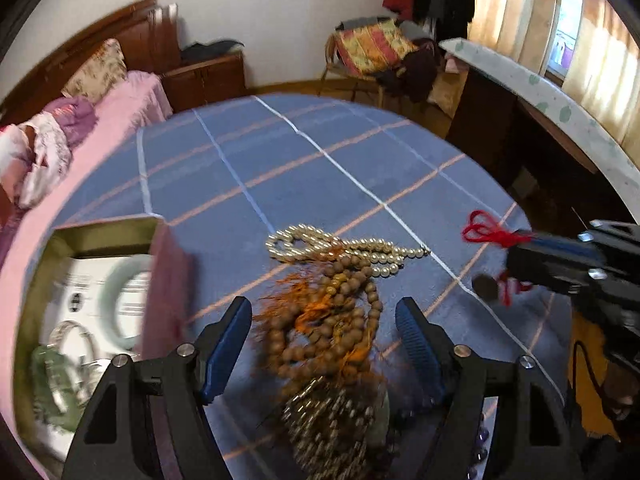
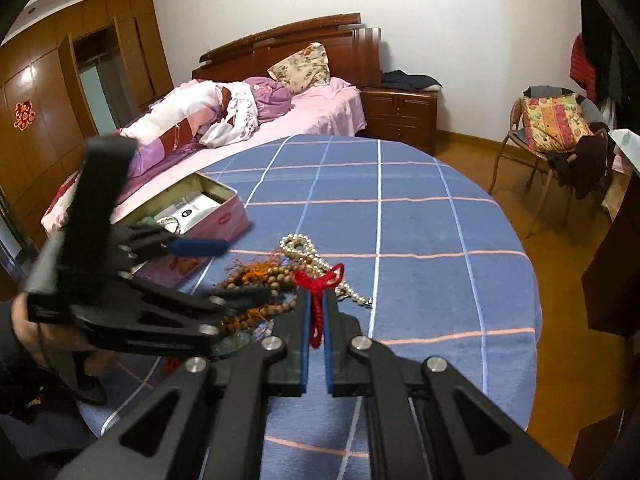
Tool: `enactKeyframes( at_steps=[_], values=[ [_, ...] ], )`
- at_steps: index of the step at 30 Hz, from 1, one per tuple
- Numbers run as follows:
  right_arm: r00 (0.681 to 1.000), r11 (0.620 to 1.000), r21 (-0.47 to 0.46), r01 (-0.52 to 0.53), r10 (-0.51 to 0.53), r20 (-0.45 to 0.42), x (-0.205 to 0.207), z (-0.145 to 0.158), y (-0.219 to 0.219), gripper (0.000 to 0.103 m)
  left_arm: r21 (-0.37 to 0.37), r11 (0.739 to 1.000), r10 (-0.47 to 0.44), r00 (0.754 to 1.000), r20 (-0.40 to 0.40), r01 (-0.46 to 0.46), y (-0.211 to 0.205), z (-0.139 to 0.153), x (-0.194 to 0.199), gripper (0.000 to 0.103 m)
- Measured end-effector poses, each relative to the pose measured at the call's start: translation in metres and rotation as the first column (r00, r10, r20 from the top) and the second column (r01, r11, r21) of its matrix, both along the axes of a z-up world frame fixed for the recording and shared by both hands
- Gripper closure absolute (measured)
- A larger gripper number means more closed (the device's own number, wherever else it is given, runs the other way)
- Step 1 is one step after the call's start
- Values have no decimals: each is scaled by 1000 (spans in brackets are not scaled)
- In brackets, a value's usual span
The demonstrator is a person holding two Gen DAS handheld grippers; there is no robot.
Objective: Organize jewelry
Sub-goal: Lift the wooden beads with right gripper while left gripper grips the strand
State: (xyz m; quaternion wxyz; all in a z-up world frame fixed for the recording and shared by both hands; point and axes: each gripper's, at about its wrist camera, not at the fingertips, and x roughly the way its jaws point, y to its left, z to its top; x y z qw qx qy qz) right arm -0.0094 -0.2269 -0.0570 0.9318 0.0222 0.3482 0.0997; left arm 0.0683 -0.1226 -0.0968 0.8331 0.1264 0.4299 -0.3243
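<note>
A heap of jewelry lies on the blue checked tablecloth: a pearl necklace, brown wooden bead strands with orange tassels and a metallic beaded piece. My left gripper is open, its fingers on either side of the brown beads just above them. My right gripper is shut on a red cord with a knot; in the left wrist view the red cord and a dark pendant hang from it. A pink tin box at the left holds bangles.
The box also shows in the right wrist view, past my left gripper. A bed with pink sheets lies beyond the table. A chair with a cushion stands at the right. A dark desk is beside the table.
</note>
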Motion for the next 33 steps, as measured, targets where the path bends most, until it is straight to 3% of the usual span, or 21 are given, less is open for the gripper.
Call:
enactKeyframes(
  at_steps=[1,2,3,4,7,14,20,27,33],
  values=[
    [1000,1000,3,1,-1,2,1,1,-1,95,11,1000,-3,1000,-21,3,-3,-6,3,50],
    [1000,1000,7,2,-2,3,0,0,-1,95,27,1000,0,1000,-31,0,-6,-10,5,50],
    [1000,1000,11,0,0,3,0,0,-2,95,41,999,-1,1000,-3,1,-9,-10,5,68],
    [1000,1000,13,-1,1,4,1,0,-1,95,45,999,-16,1000,-22,17,-11,-11,6,76],
    [1000,1000,20,-4,4,7,1,-1,0,95,61,998,-5,999,34,3,-9,2,-1,84],
    [999,1000,26,-11,10,30,1,6,0,95,-13,1000,26,975,219,-24,16,71,-18,84],
    [998,999,25,-28,27,61,6,21,7,95,-97,993,95,960,264,-71,51,110,-10,84],
    [992,997,13,-79,78,101,21,43,28,95,-112,984,168,940,296,-141,85,126,9,84],
    [983,990,14,-142,140,123,38,57,55,95,-102,971,235,926,294,-214,112,120,26,84]
  ],
)
